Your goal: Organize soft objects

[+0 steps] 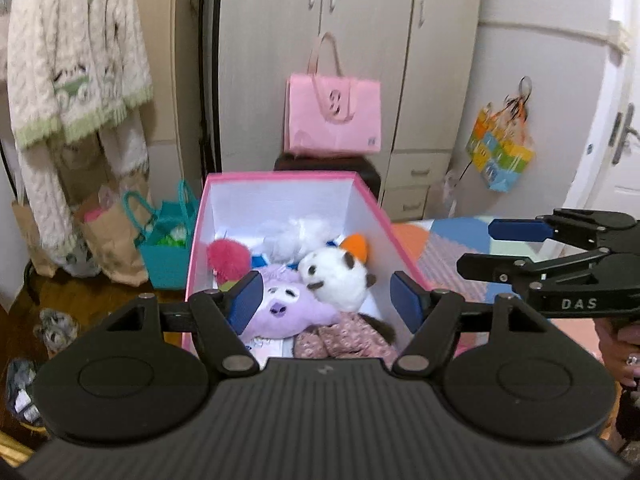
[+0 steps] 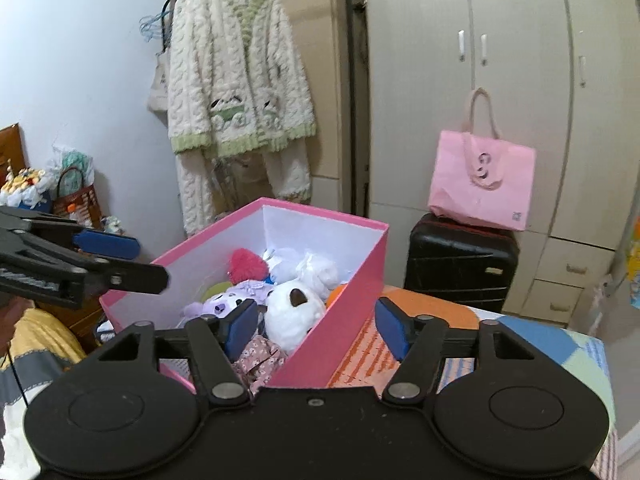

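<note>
Two hand-held grippers, left and right, both with blue pads spread apart and nothing clamped between them, poised above the near end of a pink storage box on a patchwork bed cover. Packed inside: purple plush, white panda-like plush, pink pom-pom, white fluffy toy, floral fabric piece.
</note>
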A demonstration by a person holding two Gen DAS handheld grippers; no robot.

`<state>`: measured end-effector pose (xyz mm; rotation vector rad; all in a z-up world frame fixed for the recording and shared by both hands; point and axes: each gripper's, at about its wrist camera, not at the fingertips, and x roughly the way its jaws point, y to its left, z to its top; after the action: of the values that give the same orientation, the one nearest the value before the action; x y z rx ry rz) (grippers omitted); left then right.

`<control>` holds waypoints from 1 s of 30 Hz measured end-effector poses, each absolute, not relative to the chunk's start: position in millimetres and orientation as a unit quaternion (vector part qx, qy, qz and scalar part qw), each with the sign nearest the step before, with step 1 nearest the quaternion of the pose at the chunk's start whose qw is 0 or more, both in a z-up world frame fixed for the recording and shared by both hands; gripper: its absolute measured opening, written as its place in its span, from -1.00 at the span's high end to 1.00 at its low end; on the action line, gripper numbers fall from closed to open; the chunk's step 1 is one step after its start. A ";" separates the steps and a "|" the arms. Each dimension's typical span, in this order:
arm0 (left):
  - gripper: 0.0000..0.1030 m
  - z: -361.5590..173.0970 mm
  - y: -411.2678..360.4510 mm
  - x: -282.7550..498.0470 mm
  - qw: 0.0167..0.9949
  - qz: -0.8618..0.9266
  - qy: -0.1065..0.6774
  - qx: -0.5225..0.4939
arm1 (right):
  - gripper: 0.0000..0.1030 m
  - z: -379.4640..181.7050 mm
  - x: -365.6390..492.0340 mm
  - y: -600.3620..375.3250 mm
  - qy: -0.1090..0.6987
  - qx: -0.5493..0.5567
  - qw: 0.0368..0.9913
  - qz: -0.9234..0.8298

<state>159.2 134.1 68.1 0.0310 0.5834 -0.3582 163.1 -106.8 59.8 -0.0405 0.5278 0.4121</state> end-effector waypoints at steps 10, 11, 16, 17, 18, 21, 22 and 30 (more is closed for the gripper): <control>-0.50 88.8 116.1 104.4 0.947 -0.207 0.243 0.026 | -0.71 78.8 117.1 -118.5 0.235 -0.024 0.957 0.167; -0.57 88.7 114.6 101.6 0.947 -0.209 0.245 0.022 | -0.79 79.6 112.9 -119.5 0.233 -0.025 0.958 0.164; -0.75 83.3 107.6 96.3 0.940 -0.215 0.266 0.009 | -0.93 78.5 96.0 -127.2 0.239 -0.024 0.960 0.143; -0.86 82.0 105.8 96.2 0.939 -0.214 0.268 0.010 | -0.95 77.7 93.8 -130.4 0.242 -0.019 0.960 0.138; -0.91 80.9 104.2 96.0 0.939 -0.211 0.270 0.011 | -0.95 77.0 92.1 -134.2 0.245 -0.013 0.960 0.132; -0.92 77.6 98.9 96.4 0.941 -0.189 0.282 0.015 | -0.99 75.8 89.5 -145.6 0.255 0.011 0.962 0.097; -0.92 77.2 97.7 96.6 0.941 -0.180 0.286 0.016 | -1.00 75.1 88.0 -149.2 0.256 0.019 0.963 0.079; -0.94 72.6 78.9 99.3 0.942 -0.109 0.315 0.043 | -1.00 81.4 72.6 -180.8 0.257 0.076 0.963 -0.017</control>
<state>99.3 78.9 72.6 0.0881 0.6425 -0.2227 72.7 -180.8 81.4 0.1544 0.5201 -0.0353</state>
